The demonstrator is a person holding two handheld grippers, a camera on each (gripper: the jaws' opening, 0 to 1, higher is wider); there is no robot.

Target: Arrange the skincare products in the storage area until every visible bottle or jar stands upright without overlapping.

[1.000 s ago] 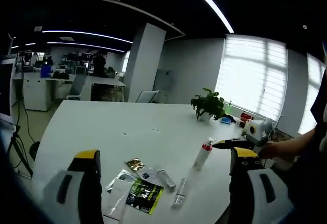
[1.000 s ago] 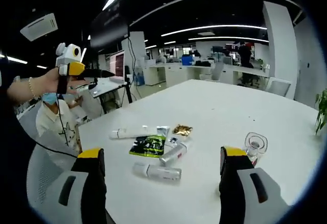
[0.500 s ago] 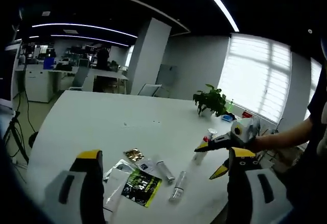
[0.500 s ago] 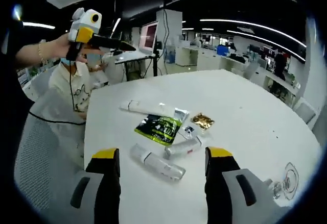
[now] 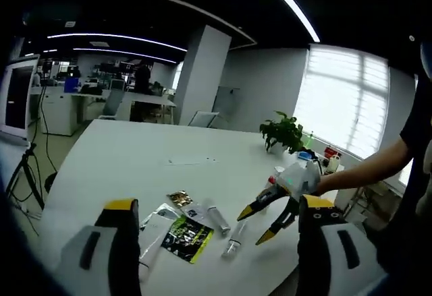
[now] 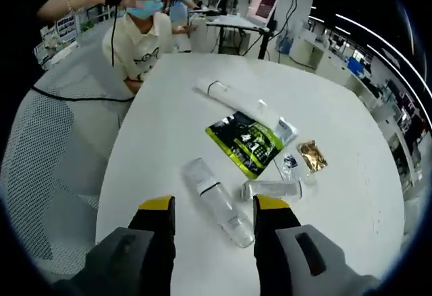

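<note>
Right gripper (image 6: 208, 225): jaws parted, straddling the near end of the clear plastic bottle (image 6: 217, 200) lying flat on the white round table (image 6: 155, 114); nothing clamped. Left gripper (image 5: 212, 239): jaws wide apart, empty, held above the near table edge.

Risks, as judged:
- Smooth, round bottle body: likely to roll or squirt sideways if pinched off-centre.
- Narrow base: likely to topple when stood up and released too early.
- Small clear tube (image 6: 271, 189) just beside the bottle's far end: liable to be knocked during the lift.

Surroundings:
- Green-and-black foil sachet (image 6: 244, 143), long white tube (image 6: 233, 102), gold foil packet (image 6: 312, 156) and small clear sachets clustered just beyond.
- Potted green plant (image 5: 283, 134) near the far table edge, well apart.
- Seated person at the table edge; mesh chair alongside.
</note>
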